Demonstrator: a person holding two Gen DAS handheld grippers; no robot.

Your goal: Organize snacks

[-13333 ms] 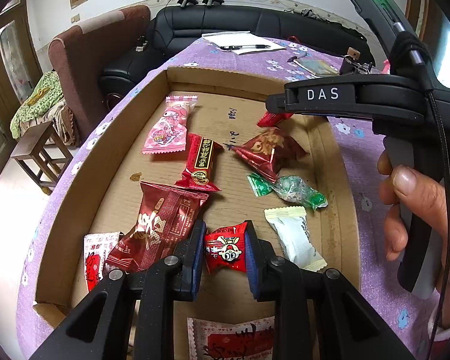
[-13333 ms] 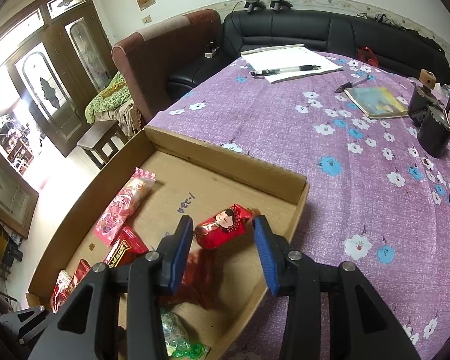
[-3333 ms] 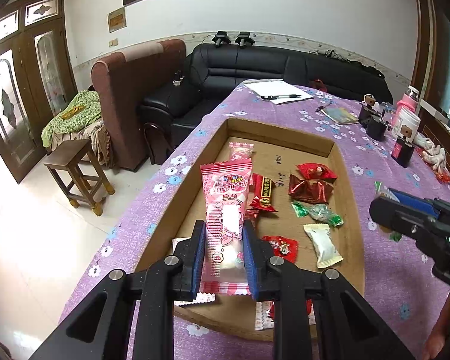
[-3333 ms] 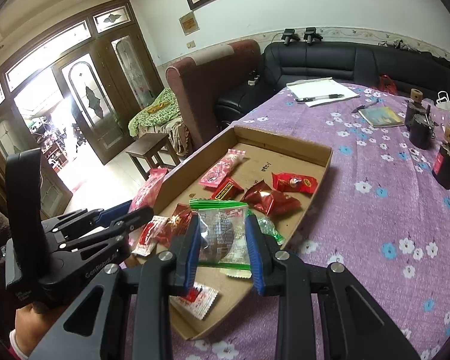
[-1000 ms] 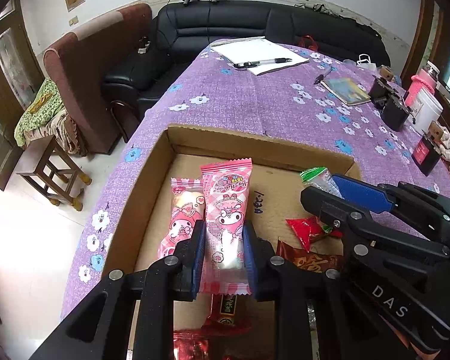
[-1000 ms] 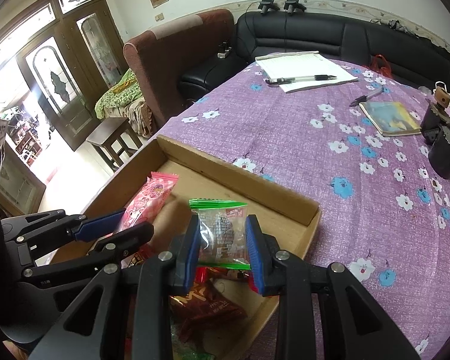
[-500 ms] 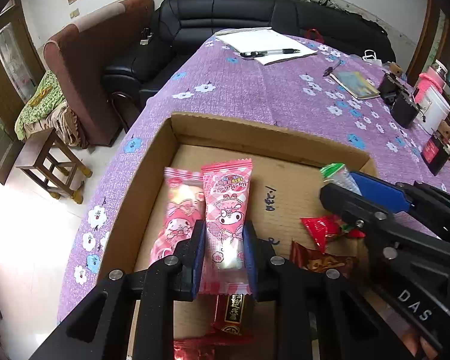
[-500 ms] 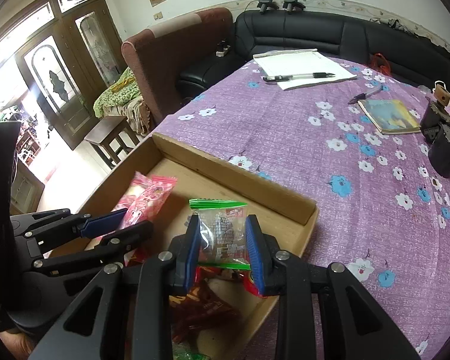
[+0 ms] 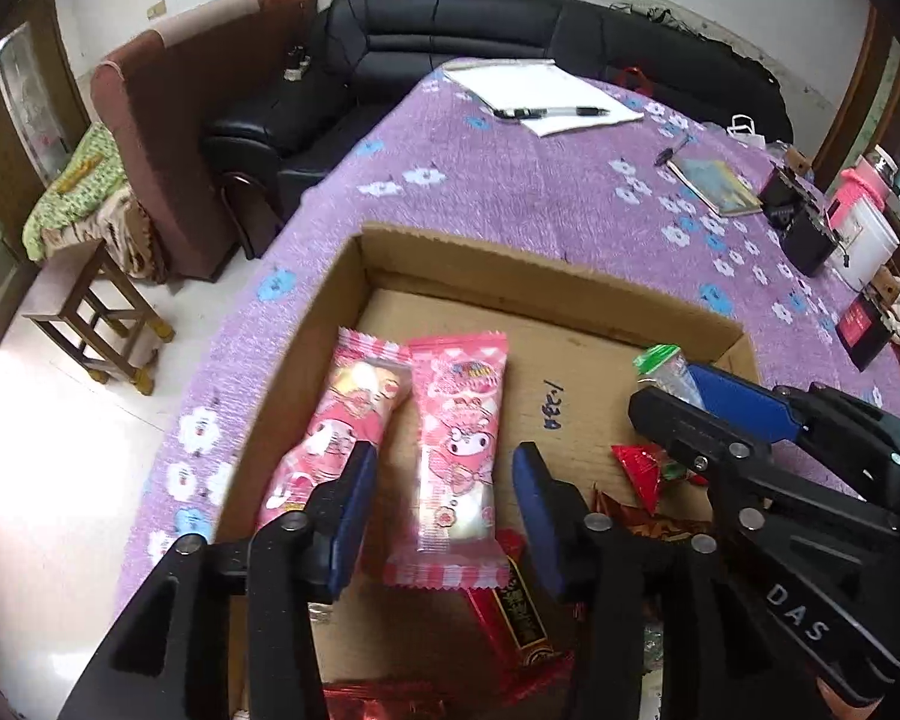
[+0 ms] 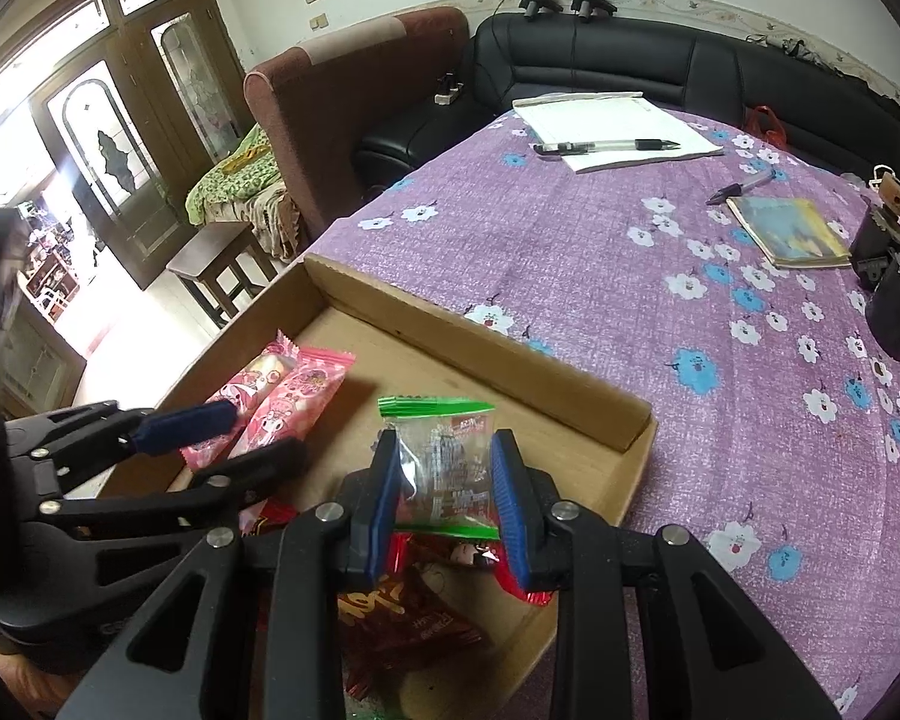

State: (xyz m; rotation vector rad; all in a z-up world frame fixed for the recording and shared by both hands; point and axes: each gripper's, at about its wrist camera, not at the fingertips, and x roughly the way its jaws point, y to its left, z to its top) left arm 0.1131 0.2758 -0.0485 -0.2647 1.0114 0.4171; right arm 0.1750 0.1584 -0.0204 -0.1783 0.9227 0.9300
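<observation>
A cardboard tray (image 9: 510, 264) (image 10: 480, 348) lies on the purple flowered tablecloth. My left gripper (image 9: 444, 510) (image 10: 228, 441) hangs over the tray's far left corner and its jaws are opening. A pink cartoon snack packet (image 9: 459, 450) (image 10: 297, 396) lies flat between them, clear of both pads. A matching pink packet (image 9: 342, 420) (image 10: 252, 378) lies just to its left. My right gripper (image 10: 447, 492) (image 9: 669, 393) is shut on a clear packet with green edges (image 10: 447, 462) (image 9: 660, 363), held above the tray's right side.
Red and dark red snacks (image 9: 642, 468) (image 10: 402, 618) lie in the tray under the right gripper, and a red bar (image 9: 519, 612) lies nearer. A notepad with a pen (image 9: 546, 96), a booklet (image 9: 714, 186) and black boxes (image 10: 894, 300) sit farther back on the table.
The left jaws have spread apart and let go of the pink packet, which now lies in the tray beside the other pink one. The right gripper has kept still with its packet.
</observation>
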